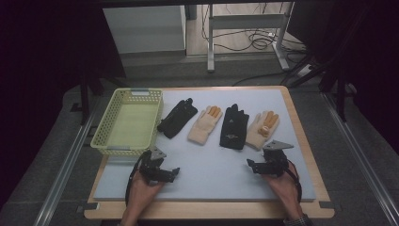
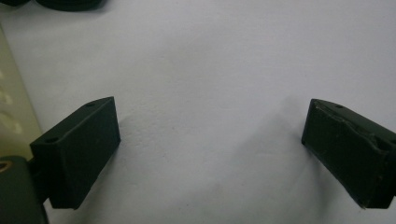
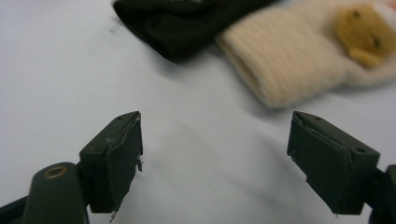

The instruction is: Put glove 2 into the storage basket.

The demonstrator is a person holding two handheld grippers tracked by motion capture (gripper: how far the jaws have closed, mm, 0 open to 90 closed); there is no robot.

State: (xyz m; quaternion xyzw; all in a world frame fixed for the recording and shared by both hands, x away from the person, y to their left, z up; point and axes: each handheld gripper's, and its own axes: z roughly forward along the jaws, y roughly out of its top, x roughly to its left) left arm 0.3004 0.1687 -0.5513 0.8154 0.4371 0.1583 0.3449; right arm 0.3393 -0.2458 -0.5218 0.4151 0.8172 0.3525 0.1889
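**Both grippers low over mat, jaws wide, gloves untouched**

Left gripper (image 1: 162, 173) sits near the front-left of the pale grey-blue table mat (image 1: 207, 183), just in front of the yellow-green plastic lattice basket (image 1: 104, 136). Its jaws are spread wide w/ nothing between them; in the left gripper view only bare mat lies between the two black pads, w/ the basket wall at the left edge.

Right gripper (image 1: 256, 165) rests at the front-right, also released, jaws well apart & holding nothing. Nearest to it: the cream knitted glove w/ orange fingertips and a small bear patch (image 1: 263, 128), lying flat at the right end of the row, & the black fabric glove w/ a small emblem (image 1: 234, 126) just beside it on the left. In the right gripper view both cuffs (image 3: 289, 65) lie just beyond the jaw tips, apart from them.

Further left in the row: a second cream knitted glove w/ orange fingertips (image 1: 205, 124), then a second black glove (image 1: 177, 117), near the basket's right wall. Basket interior looks bare.
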